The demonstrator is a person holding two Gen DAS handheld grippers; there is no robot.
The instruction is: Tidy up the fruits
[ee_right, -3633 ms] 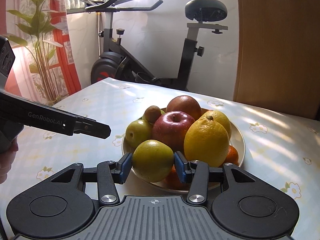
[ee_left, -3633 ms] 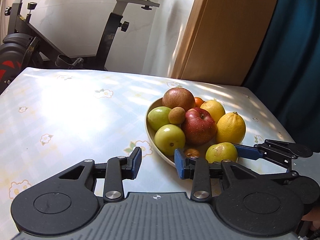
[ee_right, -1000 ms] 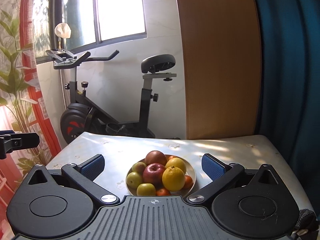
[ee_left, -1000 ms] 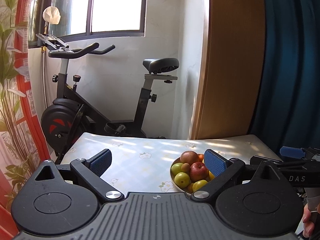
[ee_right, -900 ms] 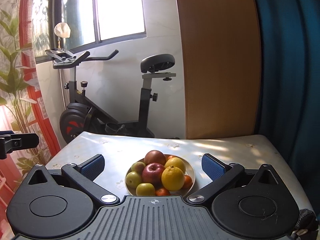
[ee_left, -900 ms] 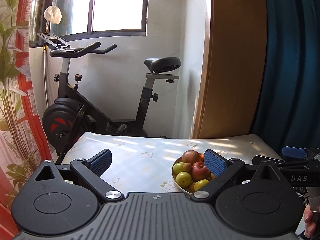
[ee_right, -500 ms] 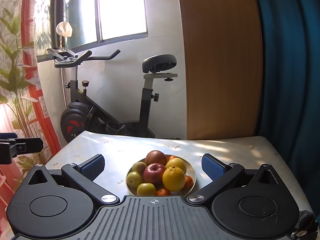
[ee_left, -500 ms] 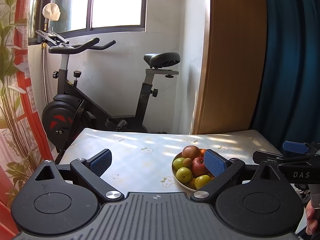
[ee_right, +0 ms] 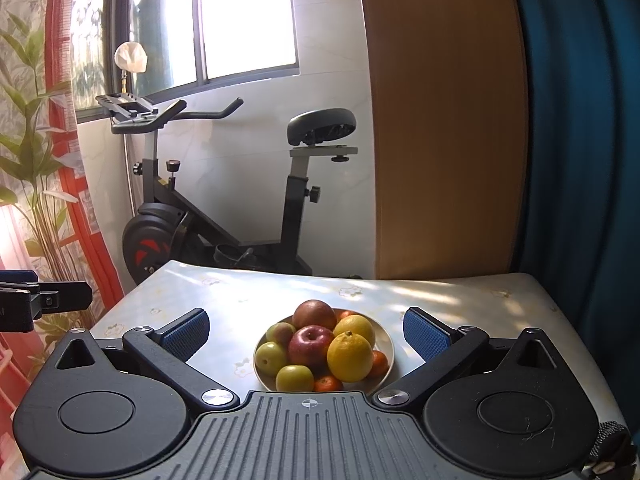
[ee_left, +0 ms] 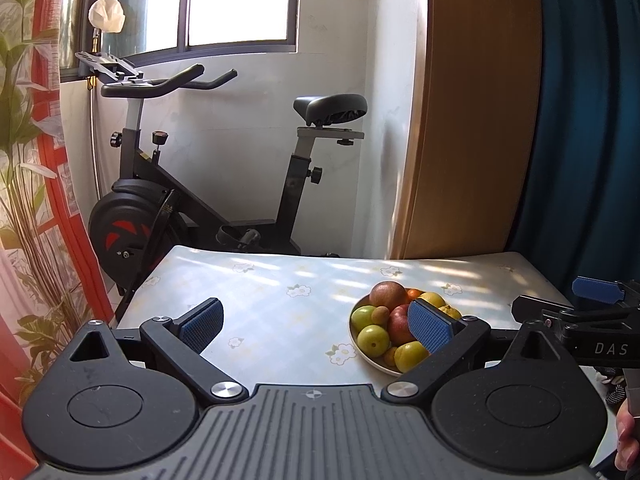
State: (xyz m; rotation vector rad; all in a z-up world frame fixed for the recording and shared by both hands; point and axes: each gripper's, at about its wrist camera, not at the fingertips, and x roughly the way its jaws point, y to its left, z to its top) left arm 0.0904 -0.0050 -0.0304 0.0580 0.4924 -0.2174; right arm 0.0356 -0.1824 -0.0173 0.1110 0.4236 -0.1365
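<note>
A cream bowl (ee_right: 385, 338) heaped with fruit stands on the flowered table (ee_right: 240, 300). It holds a red apple (ee_right: 310, 345), a big yellow citrus (ee_right: 349, 356), green apples (ee_right: 294, 377), a brownish round fruit (ee_right: 314, 313) and small oranges (ee_right: 378, 362). My right gripper (ee_right: 306, 330) hangs open well back from the bowl, holding nothing. In the left wrist view the bowl (ee_left: 354, 334) sits right of centre, partly behind my right fingertip pad (ee_left: 430, 326). My left gripper (ee_left: 314, 322) is open and holds nothing, pulled back over the table's near side.
An exercise bike (ee_left: 168, 208) stands behind the table's far edge. A wooden panel (ee_left: 472, 112) and a dark blue curtain (ee_left: 592, 120) rise at the right, a red curtain and a plant (ee_left: 24, 160) at the left. The other gripper's arm (ee_left: 580, 320) reaches in from the right.
Since 3.6 s ago the right gripper let go of a green apple at the bowl's front, and both grippers opened wide and drew far back. Over the last second, only slight drift.
</note>
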